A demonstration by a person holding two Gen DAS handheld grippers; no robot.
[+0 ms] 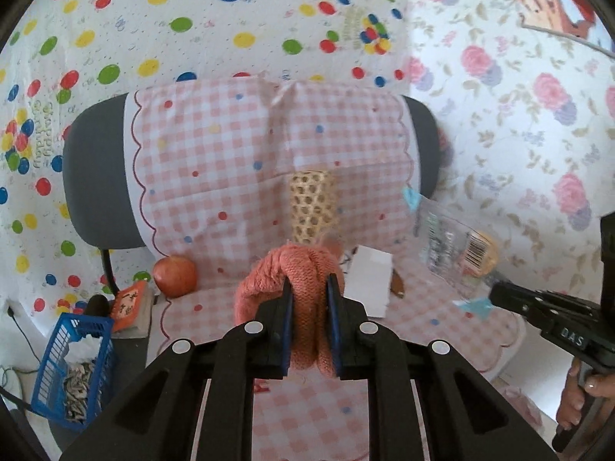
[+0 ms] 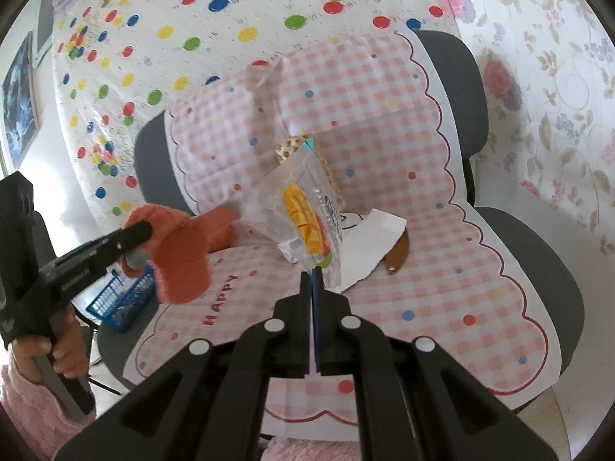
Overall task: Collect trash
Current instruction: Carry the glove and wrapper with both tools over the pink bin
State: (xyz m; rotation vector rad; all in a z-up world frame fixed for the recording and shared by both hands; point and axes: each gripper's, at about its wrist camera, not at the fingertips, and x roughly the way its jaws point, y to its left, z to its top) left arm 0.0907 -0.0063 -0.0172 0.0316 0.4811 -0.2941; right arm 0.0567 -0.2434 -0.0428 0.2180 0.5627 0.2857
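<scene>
Right wrist view: my right tongs (image 2: pixel 312 269) were clamped on the bottom edge of the clear crinkled plastic mango snack wrapper (image 2: pixel 303 211), held above the pink-checked chair cover (image 2: pixel 442 269). I judged it light, limp and slippery. My left tongs (image 1: pixel 309 288) gripped a soft orange knitted item (image 1: pixel 303 288).

Bright, even daylight; fisheye-warped edges

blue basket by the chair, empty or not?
Not empty. The blue basket holds white crumpled paper above dark grey shreds, visible through its slats in the left wrist view.
</scene>
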